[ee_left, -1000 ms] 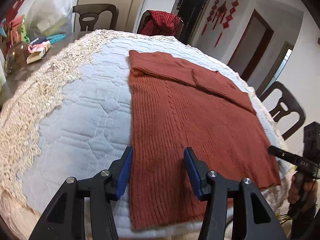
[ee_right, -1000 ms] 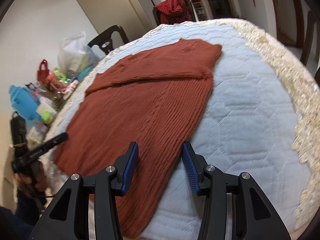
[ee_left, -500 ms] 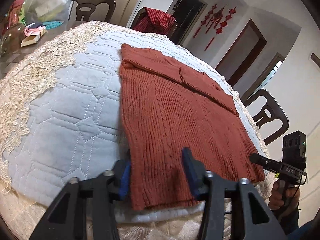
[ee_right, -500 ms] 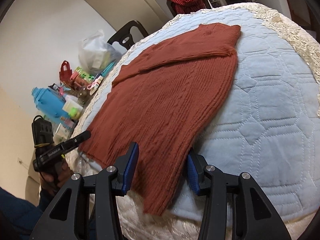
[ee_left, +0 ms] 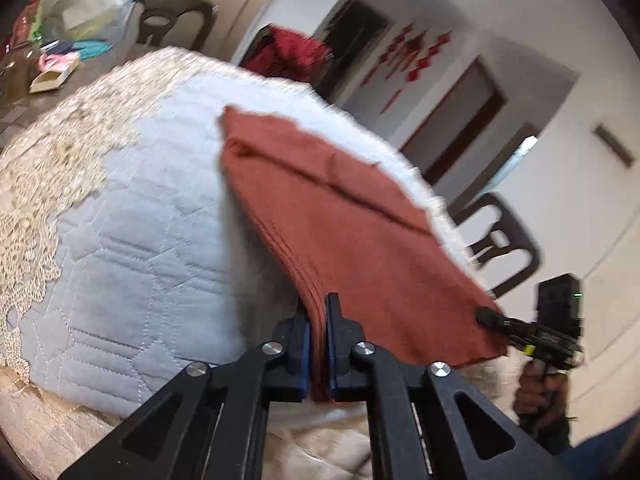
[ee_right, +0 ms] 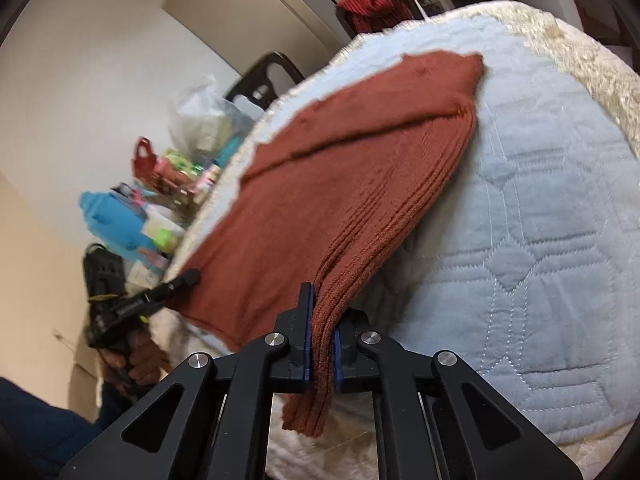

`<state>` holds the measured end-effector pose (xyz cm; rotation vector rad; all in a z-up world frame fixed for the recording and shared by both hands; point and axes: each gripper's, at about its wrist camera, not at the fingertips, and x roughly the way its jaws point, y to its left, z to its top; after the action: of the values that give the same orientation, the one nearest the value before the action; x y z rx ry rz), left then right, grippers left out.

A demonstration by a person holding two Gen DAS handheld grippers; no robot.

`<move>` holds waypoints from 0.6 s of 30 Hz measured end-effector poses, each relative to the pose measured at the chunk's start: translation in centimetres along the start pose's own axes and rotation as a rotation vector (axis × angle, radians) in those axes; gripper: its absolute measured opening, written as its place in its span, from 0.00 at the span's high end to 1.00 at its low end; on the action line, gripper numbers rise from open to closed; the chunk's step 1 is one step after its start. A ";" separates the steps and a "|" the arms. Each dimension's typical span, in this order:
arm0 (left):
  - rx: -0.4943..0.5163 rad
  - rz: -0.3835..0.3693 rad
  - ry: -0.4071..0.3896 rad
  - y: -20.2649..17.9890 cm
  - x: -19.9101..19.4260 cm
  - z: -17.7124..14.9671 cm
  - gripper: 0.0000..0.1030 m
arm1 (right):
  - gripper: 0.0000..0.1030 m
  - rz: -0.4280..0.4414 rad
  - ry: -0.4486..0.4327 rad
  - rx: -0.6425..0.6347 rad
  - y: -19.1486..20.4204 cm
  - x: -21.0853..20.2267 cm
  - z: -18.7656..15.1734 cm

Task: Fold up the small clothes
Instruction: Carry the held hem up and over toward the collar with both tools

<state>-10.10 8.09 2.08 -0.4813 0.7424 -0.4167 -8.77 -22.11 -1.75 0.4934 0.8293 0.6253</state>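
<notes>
left wrist view: my left gripper has its fingers pinching the sweater hem, bottom center; the rest drapes up over the quilted surface.
right wrist view: my right gripper fingers are clamped on the sweater corner too, cloth dangling below; left gripper sits mid-left.

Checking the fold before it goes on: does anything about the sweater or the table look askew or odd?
Nothing stands out. The rust sweater has its near hem pinched at both corners, by the left claw and the right claw. Its sleeves are folded across the top, and the quilted cover lies flat.
</notes>
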 end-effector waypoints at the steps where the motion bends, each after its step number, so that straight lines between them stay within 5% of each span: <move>1: 0.006 -0.025 -0.015 -0.2 -0.7 0.0 0.93 | 0.93 0.017 -0.013 -0.007 0.2 -0.8 0.0; 9: 0.020 -0.064 -0.079 -0.5 -2.7 1.2 0.93 | 0.93 0.051 -0.087 -0.031 0.4 -3.9 -0.1; 18: -0.001 -0.056 -0.202 -0.8 -1.6 6.3 0.93 | 0.93 0.116 -0.179 -0.034 1.1 -2.9 4.0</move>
<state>-6.73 9.92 7.46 -0.5370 0.5350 -0.4130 -7.44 -23.95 2.71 0.5607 0.6233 0.6907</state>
